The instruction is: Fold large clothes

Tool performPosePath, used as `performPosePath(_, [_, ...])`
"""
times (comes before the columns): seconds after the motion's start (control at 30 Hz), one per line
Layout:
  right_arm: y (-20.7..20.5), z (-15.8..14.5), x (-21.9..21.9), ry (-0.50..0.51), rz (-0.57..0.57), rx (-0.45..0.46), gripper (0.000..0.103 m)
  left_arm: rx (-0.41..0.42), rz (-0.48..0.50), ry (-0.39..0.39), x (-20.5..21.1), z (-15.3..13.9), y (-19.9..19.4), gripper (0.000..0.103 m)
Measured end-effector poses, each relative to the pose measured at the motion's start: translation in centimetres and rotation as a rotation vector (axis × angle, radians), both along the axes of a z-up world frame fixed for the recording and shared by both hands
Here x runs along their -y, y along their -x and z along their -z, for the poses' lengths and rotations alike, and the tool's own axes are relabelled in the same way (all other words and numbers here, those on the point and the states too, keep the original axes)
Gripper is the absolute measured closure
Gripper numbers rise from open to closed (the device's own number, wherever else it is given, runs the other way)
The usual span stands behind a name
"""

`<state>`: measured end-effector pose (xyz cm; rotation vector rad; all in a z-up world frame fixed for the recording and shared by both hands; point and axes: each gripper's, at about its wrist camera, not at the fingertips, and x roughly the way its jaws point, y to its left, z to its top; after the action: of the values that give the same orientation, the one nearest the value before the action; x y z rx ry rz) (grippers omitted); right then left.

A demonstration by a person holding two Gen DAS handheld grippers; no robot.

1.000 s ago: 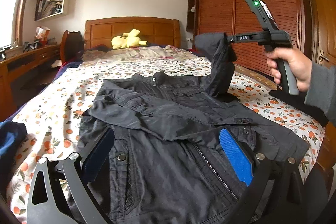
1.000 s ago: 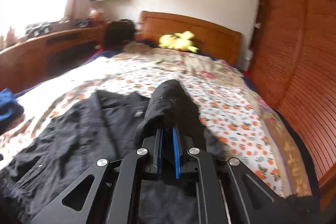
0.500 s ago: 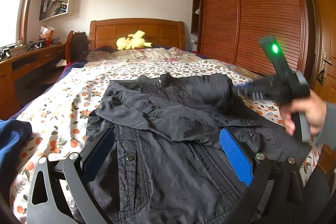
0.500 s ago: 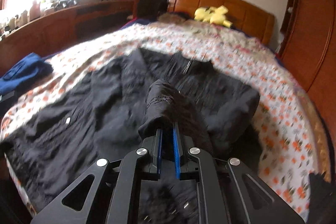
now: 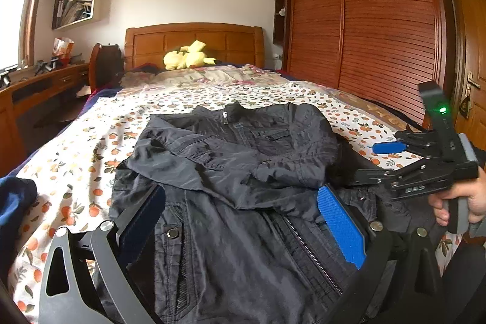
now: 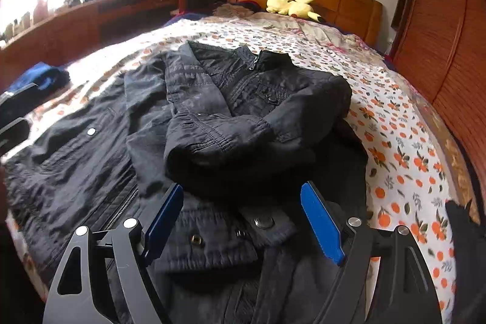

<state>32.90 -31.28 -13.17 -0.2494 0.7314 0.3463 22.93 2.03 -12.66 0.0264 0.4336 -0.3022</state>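
1. While the right gripper [image 6: 243,225] hangs low over the jacket [image 6: 197,123] on the bed [image 6: 395,123], its fingers [image 6: 319,220] have just been opening and now stand spread, with nothing pinched; the sleeve [image 6: 218,138] lies folded across the chest.
2. The left gripper [image 5: 240,228] hovers over the hem, fingers [image 5: 340,226] spread and empty.
3. Judged from here, the sleeve fold is laid. Smoothing its bunched cuff flat before the next fold would keep the stack even.
4. The jacket is dark, thin, crinkled woven cloth, likely slippery and quick to slump, with a metal zip and snaps.
5. The floral bedsheet [image 5: 91,148] is soft, so press lightly.
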Motion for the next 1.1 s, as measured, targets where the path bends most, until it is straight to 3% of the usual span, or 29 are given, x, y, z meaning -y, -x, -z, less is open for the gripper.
performPosePath(0.37, [2.1,1.6,4.2,-0.099,0.056,-0.008,0.026,-0.051,0.065,-0.033,4.5,-0.3,-3.0,0.002])
performPosePath(0.7, [3.5,1.6,5.8,-0.167,0.017,0.004,0.026,-0.152,0.12,-0.132,11.3,-0.4,-10.0,0.002])
performPosePath(1.0, [4.7,1.7,6.6,-0.196,-0.024,-0.015,0.026,-0.291,0.151,-0.213,18.0,0.8,-16.0,0.002])
performPosePath(1.1, [4.9,1.5,6.7,-0.208,-0.036,-0.016,0.026,-0.317,0.158,-0.275,19.6,1.4,-17.0,0.005])
